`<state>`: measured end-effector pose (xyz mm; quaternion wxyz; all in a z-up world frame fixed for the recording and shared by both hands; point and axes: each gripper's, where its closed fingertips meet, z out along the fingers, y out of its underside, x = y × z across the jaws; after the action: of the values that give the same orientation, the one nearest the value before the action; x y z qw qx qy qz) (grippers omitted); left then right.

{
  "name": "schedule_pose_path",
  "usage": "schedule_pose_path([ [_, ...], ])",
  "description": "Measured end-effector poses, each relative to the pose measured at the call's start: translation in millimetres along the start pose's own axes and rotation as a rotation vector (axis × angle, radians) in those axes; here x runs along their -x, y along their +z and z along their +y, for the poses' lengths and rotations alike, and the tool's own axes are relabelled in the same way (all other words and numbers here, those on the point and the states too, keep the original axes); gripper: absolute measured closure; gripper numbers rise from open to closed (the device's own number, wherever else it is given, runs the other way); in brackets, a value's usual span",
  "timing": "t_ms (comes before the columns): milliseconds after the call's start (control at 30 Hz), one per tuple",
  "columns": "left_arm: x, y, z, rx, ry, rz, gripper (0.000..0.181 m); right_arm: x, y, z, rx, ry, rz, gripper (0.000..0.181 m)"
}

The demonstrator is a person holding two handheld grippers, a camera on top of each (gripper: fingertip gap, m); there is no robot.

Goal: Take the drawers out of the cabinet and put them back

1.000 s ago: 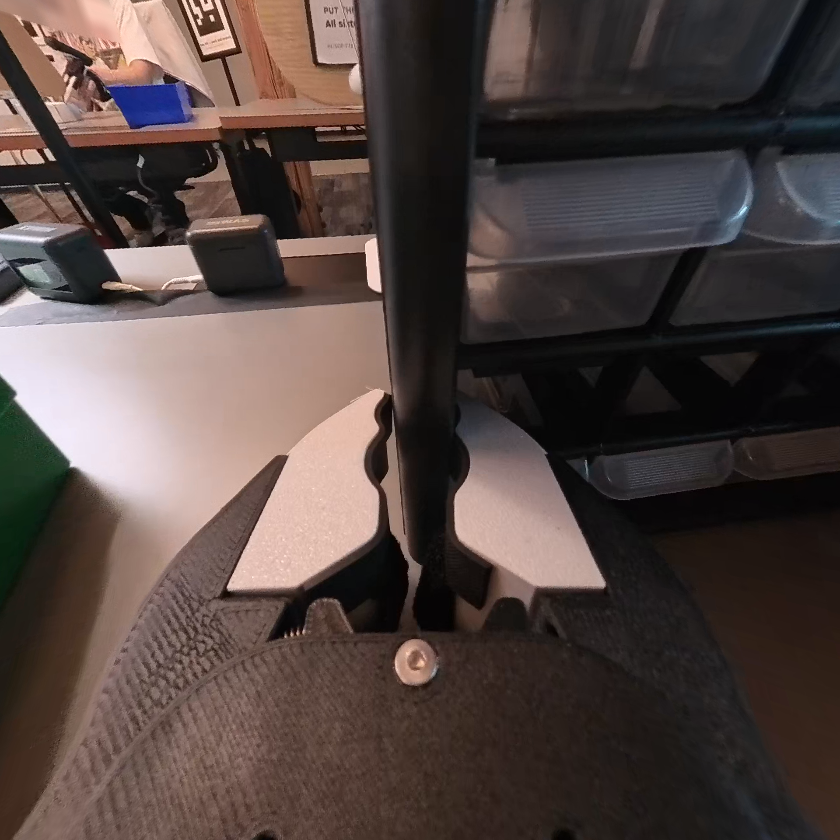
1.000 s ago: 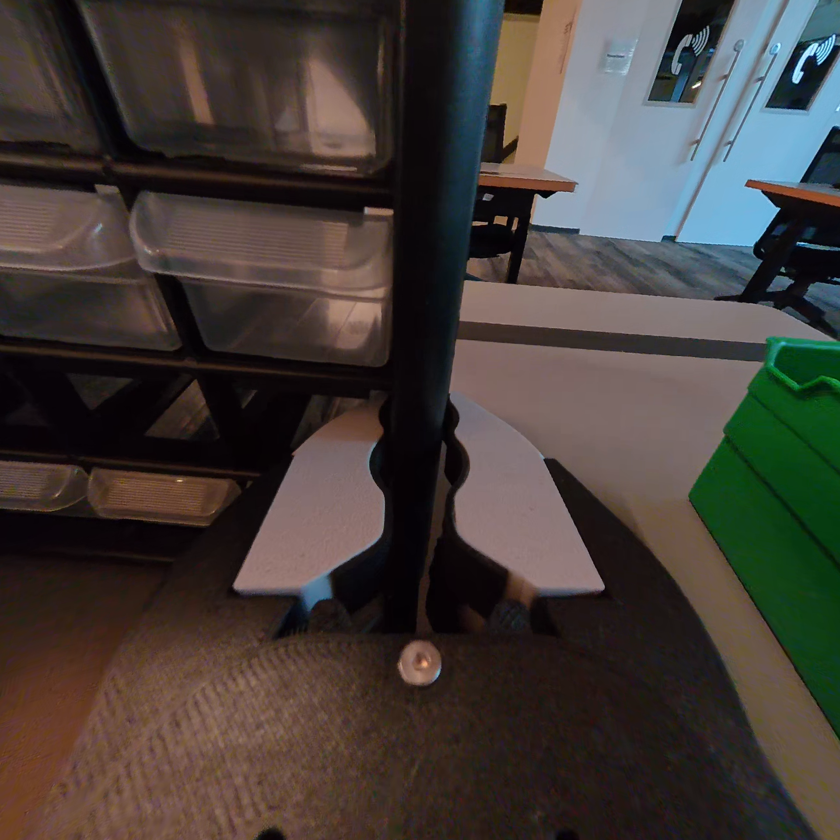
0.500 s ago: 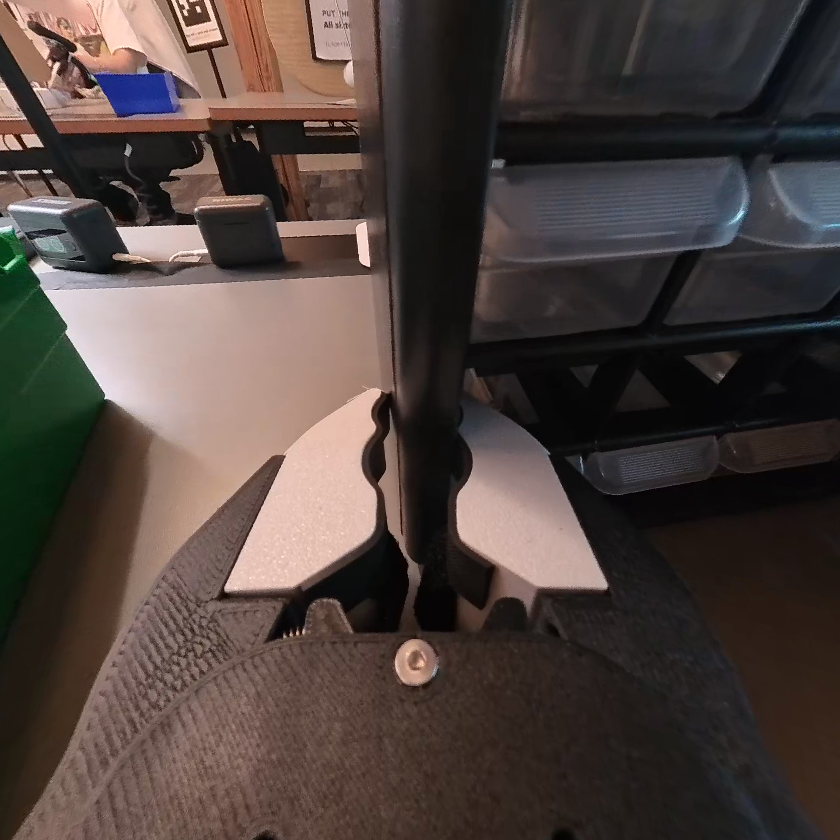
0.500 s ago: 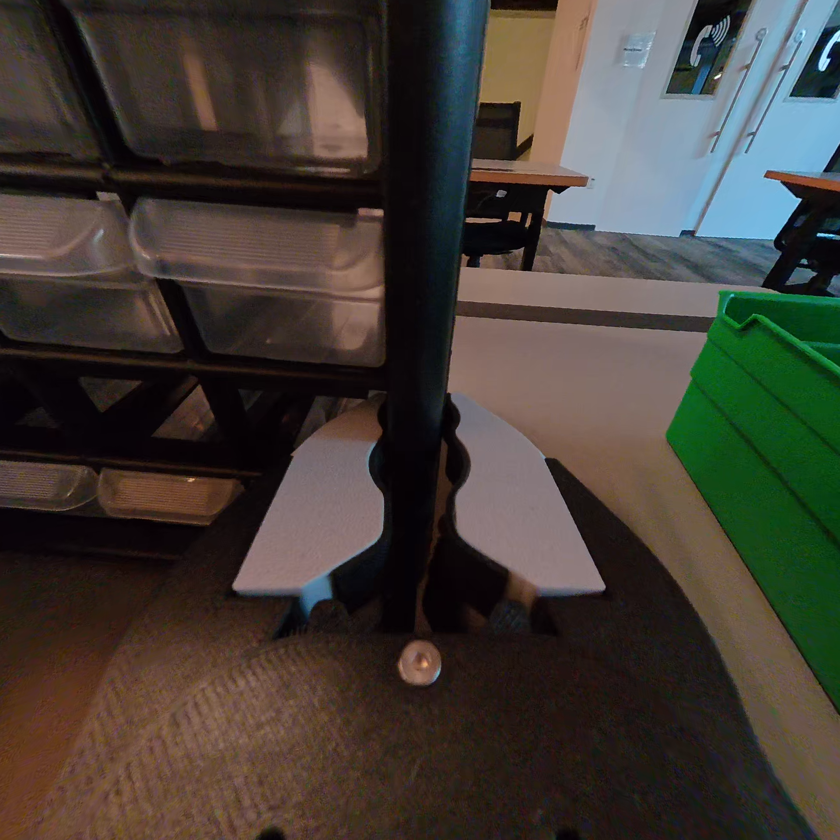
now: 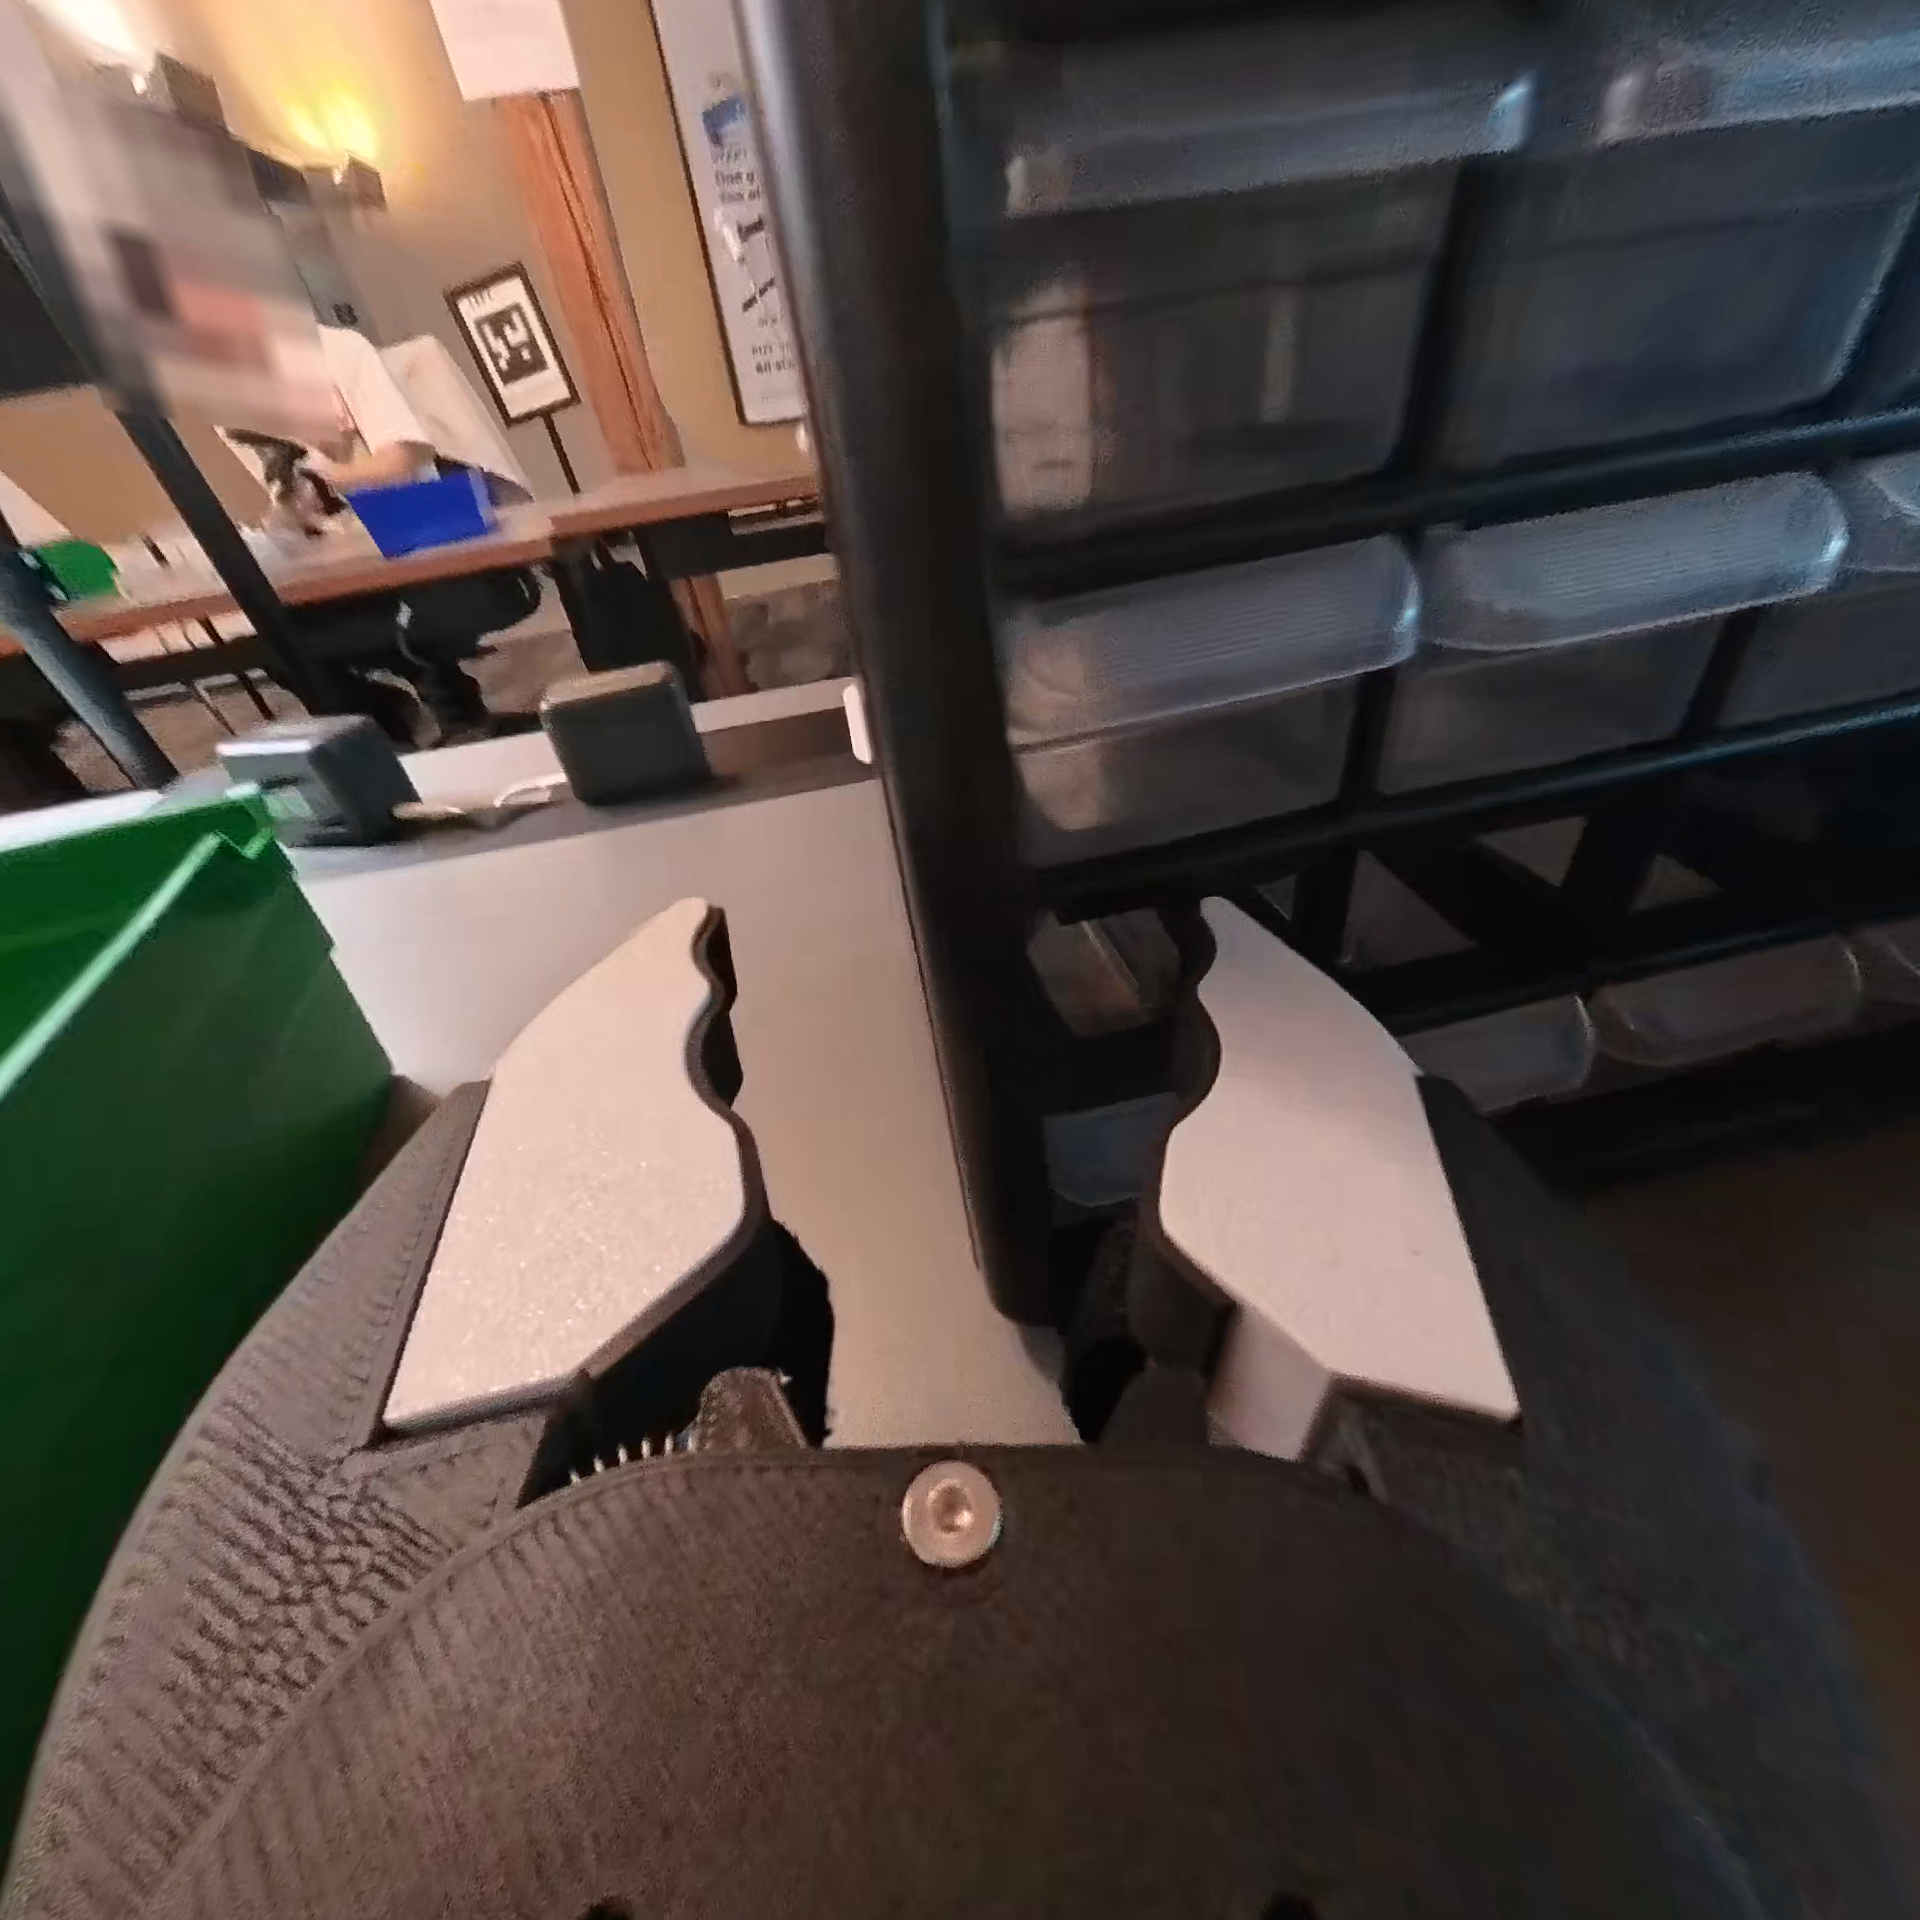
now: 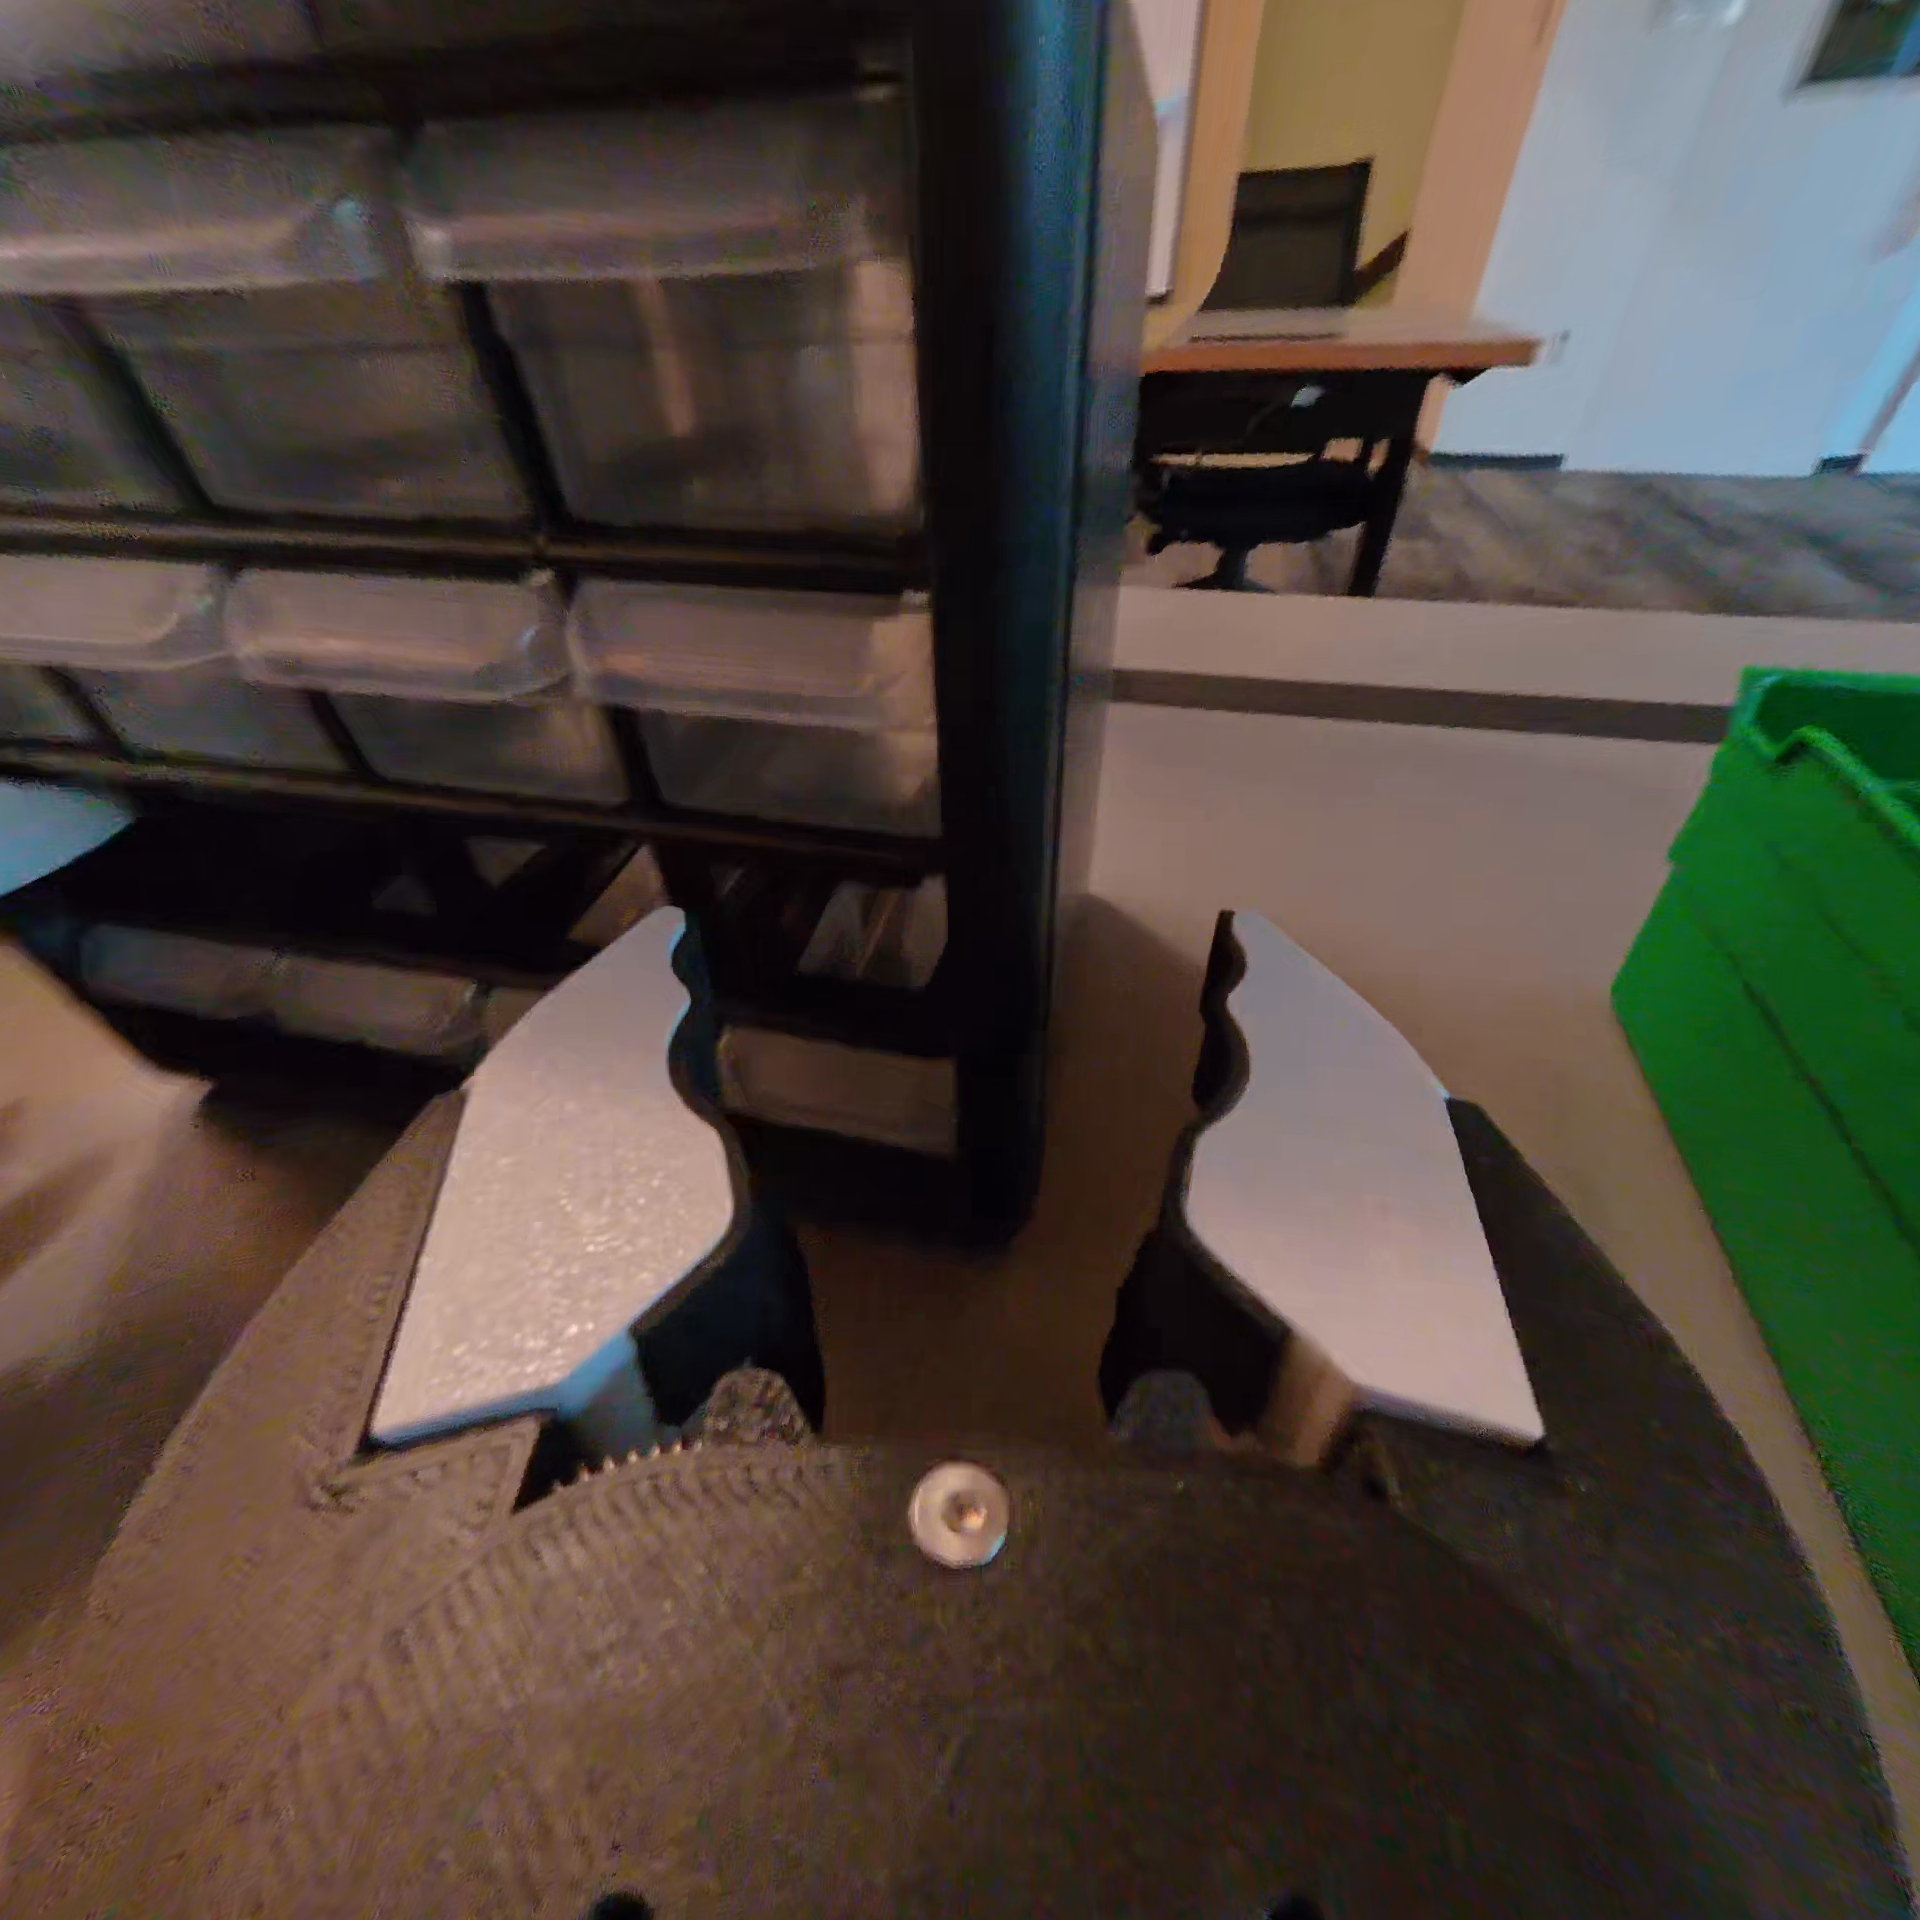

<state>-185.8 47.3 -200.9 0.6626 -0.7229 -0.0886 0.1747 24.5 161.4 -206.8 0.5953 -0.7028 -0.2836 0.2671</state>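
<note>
The black cabinet stands on the table with rows of clear plastic drawers (image 5: 1195, 675) in it. One low row shows open slots with cross bracing (image 5: 1455, 914). My left gripper (image 5: 956, 914) is open, its jaws on either side of the cabinet's left side post (image 5: 914, 623) without touching it. My right gripper (image 6: 951, 925) is open too, its jaws on either side of the right side post (image 6: 997, 623) and apart from it. Clear drawers (image 6: 748, 675) also fill the right wrist view. Neither gripper holds anything.
A green bin (image 5: 156, 1039) stands close on the left of the cabinet and another green bin (image 6: 1787, 935) on the right. Two dark box-shaped devices (image 5: 623, 727) sit at the table's far edge. A person sits at a desk in the background.
Both grippers were shut on the cabinet's side posts. Both have now opened and let go of the posts, and the views have shifted slightly.
</note>
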Motion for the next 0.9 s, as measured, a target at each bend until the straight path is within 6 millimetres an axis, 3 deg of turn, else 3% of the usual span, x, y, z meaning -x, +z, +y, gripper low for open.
schedule_pose_path([
  [100,0,-22,-15,-0.022,0.056,0.009,0.094,11,-26,4,0.028,0.0,-0.088,0.084],
  [267,5,-93,-81,-0.269,0.041,0.089,0.093,11,-77,-39,-0.167,-0.053,-0.179,0.086],
  [333,4,-113,-107,-0.393,0.048,0.18,0.107,1,-93,-36,-0.213,-0.118,-0.179,0.092],
  [400,2,-117,-110,-0.321,0.102,0.294,0.115,-5,-92,-31,-0.266,-0.135,-0.197,0.101],
  [467,18,-120,-100,-0.182,0.157,0.322,0.114,1,-83,-8,-0.156,-0.094,-0.306,0.088],
  [500,35,-122,-97,-0.137,0.176,0.281,0.115,3,-80,-2,-0.139,-0.046,-0.338,0.089],
  [567,68,-130,-85,-0.031,0.239,0.247,0.115,5,-80,-5,-0.153,0.049,-0.384,0.089],
  [733,150,-164,-8,0.47,0.319,0.162,0.115,-6,-81,-11,-0.188,0.184,-0.384,0.091],
  [833,181,-184,28,0.675,0.362,0.111,0.122,-9,-81,-12,-0.196,0.211,-0.378,0.092],
  [900,184,-194,46,0.769,0.387,0.172,0.134,-8,-80,-11,-0.187,0.205,-0.377,0.092],
])
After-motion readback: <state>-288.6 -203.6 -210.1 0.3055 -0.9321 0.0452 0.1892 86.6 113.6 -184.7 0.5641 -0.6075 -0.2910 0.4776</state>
